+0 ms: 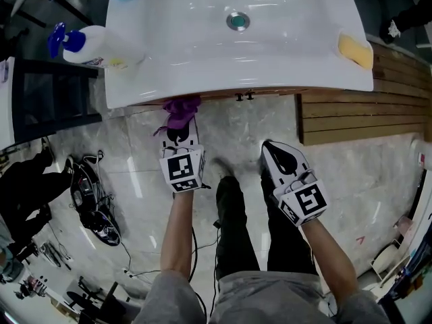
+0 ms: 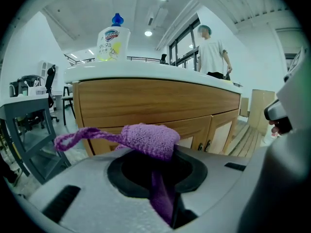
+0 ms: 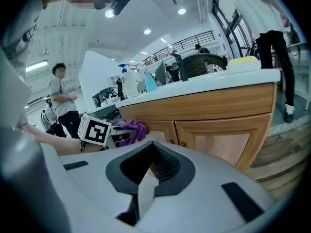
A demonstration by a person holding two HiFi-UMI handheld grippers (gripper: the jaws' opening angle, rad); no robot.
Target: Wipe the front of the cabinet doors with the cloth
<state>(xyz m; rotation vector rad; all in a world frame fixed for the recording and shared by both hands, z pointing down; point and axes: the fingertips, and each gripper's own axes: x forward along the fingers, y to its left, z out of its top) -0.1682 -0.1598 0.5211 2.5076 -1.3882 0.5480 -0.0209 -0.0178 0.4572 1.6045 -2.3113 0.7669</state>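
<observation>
So, left gripper (image 1: 179,135) is clamping the purple knitted cloth (image 2: 148,139), bunched just past its fingertips, near the wooden cabinet doors (image 3: 228,140). Right gripper (image 1: 275,152) is hanging empty, jaws together. Wiping is seemingly barely starting, with both doors left.

Purple knitted cloth (image 2: 148,140). Honey-brown, wood-grained cabinet doors (image 3: 218,142). Glossy white basin top (image 1: 202,59). Yellow sponge (image 1: 355,50). White spray bottle with blue trigger (image 1: 94,46). Pale grey veined marble floor (image 1: 229,130). Left gripper (image 1: 181,130) and right gripper (image 1: 271,150): grey-white shells, black jaw linings, black-and-white square-marker cubes.
</observation>
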